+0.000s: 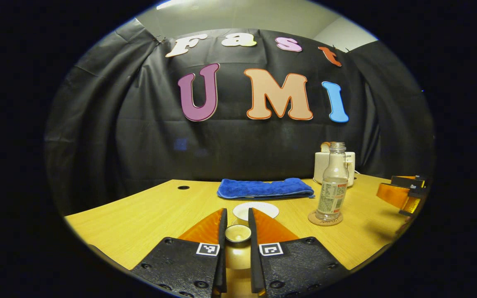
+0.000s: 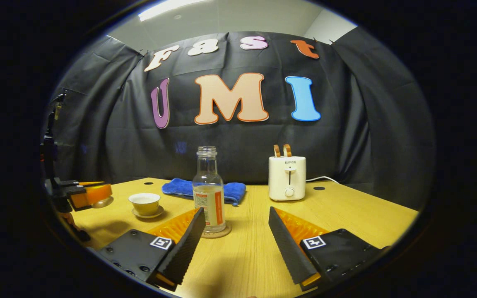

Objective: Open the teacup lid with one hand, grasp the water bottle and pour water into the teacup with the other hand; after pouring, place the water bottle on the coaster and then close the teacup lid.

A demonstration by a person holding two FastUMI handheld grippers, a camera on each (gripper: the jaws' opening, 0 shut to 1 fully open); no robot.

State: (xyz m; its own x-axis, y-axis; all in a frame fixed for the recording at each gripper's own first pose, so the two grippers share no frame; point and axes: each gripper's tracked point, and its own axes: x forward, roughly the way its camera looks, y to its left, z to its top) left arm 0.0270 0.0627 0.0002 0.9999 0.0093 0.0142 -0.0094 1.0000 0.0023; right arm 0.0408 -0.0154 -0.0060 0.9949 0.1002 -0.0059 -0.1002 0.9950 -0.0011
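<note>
My left gripper (image 1: 237, 217) is shut on the cream teacup lid (image 1: 237, 234), held just in front of the uncovered teacup (image 1: 256, 210). In the right gripper view the teacup (image 2: 144, 202) stands on its saucer at the left, and the left gripper (image 2: 84, 193) hovers beside it with the lid (image 2: 102, 203). The clear, capless water bottle (image 2: 208, 188) stands upright on a round coaster (image 2: 218, 233). My right gripper (image 2: 236, 212) is open, just short of the bottle, which rises off its left finger. The bottle (image 1: 333, 186) and the right gripper (image 1: 404, 194) also appear in the left gripper view.
A folded blue towel (image 1: 265, 188) lies behind the teacup. A white toaster (image 2: 287, 178) holding two slices stands at the back, its cord trailing right. The wooden table (image 2: 346, 211) ends close below both grippers.
</note>
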